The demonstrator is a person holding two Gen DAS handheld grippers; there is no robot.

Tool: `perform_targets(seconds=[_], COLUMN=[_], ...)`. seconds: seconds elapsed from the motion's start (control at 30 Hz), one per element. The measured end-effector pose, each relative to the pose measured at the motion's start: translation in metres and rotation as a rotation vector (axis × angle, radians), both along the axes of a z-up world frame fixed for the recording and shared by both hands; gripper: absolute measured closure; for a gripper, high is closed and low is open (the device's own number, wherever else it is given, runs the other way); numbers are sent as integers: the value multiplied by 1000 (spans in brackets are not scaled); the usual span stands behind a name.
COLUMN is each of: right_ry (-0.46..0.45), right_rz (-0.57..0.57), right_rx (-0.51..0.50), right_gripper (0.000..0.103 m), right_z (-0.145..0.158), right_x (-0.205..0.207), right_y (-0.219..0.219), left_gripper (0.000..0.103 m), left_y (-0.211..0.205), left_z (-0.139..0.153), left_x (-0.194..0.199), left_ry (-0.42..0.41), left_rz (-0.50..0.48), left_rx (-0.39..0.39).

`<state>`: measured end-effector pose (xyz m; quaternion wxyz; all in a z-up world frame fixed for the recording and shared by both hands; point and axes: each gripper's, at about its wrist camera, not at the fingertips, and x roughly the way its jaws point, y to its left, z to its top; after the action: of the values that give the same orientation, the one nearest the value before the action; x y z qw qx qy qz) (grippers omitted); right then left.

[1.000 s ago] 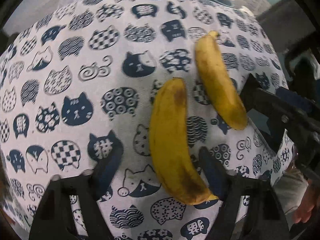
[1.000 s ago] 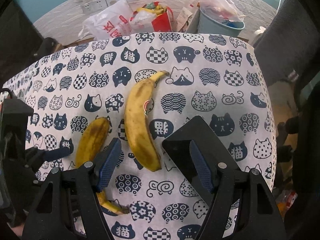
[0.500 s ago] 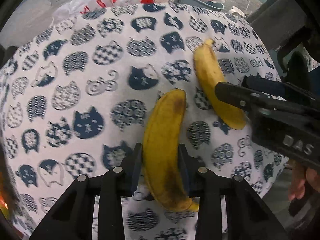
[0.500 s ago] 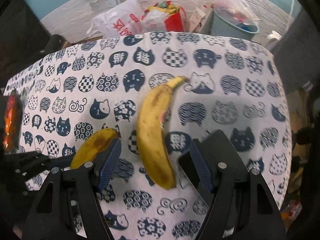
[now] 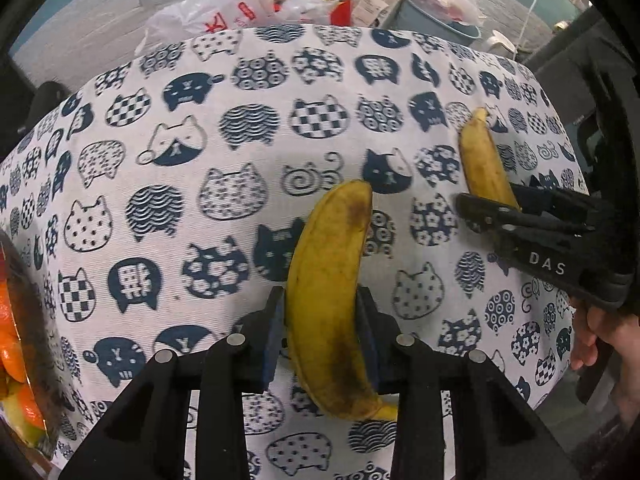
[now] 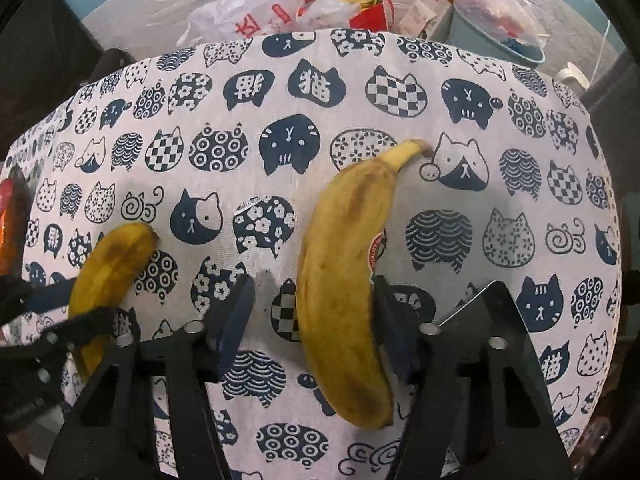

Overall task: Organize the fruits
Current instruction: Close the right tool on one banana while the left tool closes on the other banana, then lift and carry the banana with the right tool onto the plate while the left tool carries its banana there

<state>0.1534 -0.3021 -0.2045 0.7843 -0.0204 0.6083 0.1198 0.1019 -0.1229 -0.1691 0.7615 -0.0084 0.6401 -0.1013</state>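
Observation:
Two yellow bananas are over a cat-print tablecloth point(image 5: 168, 184). My left gripper point(image 5: 320, 336) is shut on the shorter, brown-marked banana point(image 5: 332, 276), which also shows in the right wrist view point(image 6: 108, 272). My right gripper point(image 6: 308, 320) straddles the longer stickered banana point(image 6: 344, 276). Its right finger touches the banana and its left finger stands apart, so it is still open. From the left wrist view this banana point(image 5: 484, 164) lies at the right, with the right gripper point(image 5: 520, 216) over its lower end.
A container of orange fruit point(image 5: 16, 336) sits at the table's left edge. Behind the table are plastic bags point(image 6: 248, 12), a red bag point(image 6: 368, 12) and a grey bin point(image 6: 492, 32). The table's right edge drops off near a dark chair point(image 5: 600, 92).
My left gripper closed on the shorter banana. My right gripper moved forward around the longer banana, and its jaws have narrowed toward it.

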Motion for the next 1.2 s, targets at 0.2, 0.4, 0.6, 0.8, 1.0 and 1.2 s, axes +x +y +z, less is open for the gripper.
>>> perform_targets(seconds=[0.2, 0.4, 0.6, 0.8, 1.0, 1.2], right_ry=[17, 34, 24, -4, -27, -45], right_rz=[-12, 36, 81, 63, 69, 82], right_rx=[59, 61, 36, 28, 14, 66], right_gripper=[68, 69, 68, 65, 68, 68], right_z=[5, 6, 7, -1, -2, 13], right_x=[-11, -36, -58, -59, -70, -70], right_y=[-6, 6, 20, 17, 28, 30], left_gripper=[61, 42, 39, 49, 66, 68], left_y=[4, 1, -8, -22, -18, -11], left_z=[-1, -9, -10, -13, -9, 3], left_x=[-8, -16, -11, -4, -8, -11], left_ry=[-4, 10, -13, -46, -58, -81], left_rz=[-10, -17, -13, -44, -27, -20], left_rx=[-6, -1, -1, 44, 42, 36])
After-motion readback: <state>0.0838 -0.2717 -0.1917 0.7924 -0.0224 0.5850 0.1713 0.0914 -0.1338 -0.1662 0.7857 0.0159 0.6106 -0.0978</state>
